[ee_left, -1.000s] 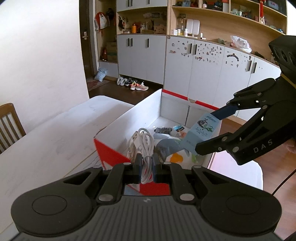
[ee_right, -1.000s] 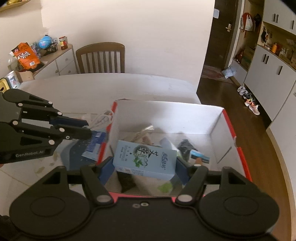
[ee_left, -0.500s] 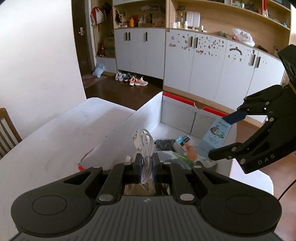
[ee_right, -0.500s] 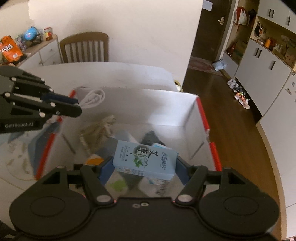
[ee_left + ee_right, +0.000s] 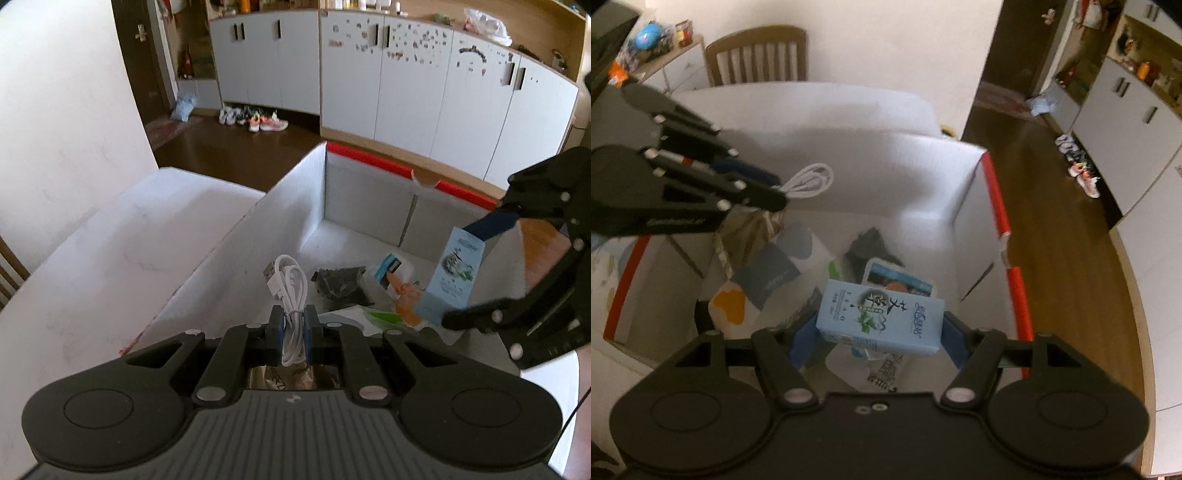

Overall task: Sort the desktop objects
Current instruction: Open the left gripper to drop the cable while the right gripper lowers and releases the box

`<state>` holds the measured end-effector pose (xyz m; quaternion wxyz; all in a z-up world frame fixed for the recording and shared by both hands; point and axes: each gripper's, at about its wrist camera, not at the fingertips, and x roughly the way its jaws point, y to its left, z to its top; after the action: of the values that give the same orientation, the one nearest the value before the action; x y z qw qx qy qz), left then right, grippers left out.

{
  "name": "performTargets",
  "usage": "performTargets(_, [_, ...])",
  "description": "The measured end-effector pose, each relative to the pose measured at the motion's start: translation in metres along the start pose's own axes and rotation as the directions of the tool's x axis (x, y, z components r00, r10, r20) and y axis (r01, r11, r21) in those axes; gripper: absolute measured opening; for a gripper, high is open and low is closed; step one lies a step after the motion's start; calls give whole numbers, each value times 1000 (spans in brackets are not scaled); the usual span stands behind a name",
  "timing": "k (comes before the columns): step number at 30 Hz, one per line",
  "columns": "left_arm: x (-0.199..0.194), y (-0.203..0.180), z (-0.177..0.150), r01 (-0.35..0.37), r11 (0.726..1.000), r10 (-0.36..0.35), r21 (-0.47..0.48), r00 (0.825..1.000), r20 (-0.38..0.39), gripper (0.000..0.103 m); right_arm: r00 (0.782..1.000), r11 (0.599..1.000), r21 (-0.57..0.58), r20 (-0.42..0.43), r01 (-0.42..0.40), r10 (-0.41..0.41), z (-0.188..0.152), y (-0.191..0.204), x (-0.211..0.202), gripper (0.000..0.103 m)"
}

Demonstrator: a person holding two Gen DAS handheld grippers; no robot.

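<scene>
Pale-blue carton [image 5: 881, 315] is clamped lengthwise across the right gripper [image 5: 881, 332], "TSAO" legible; white cable [image 5: 291, 295], coiled upright, is pinched in the left gripper [image 5: 293, 328] above the cardboard box [image 5: 280, 206].

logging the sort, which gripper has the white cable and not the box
The left gripper: its jaws are shut on the coiled white cable. The right gripper clamps the light blue box.

light-blue box [image 5: 882, 315] — reads "t s a o", chinese characters
</scene>
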<state>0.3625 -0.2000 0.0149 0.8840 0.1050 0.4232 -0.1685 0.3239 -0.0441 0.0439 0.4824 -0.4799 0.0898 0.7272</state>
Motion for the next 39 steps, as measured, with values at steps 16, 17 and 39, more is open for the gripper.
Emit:
performTargets(16, [38,12,4,31,998,-40,-54,987,-156,9,992,997,-40,-112,-69,64,7,-4,32,69])
performTargets(17, [39,12,4,33,998,-42,-57,986,-162,9,992,997,-41,-111,-68,63,7,-4,33,69])
performTargets(39, [30,11,-1,16,997,-26,-70,988,-155,11,992,998,-22,-106,-66,63,10,-4,31,72])
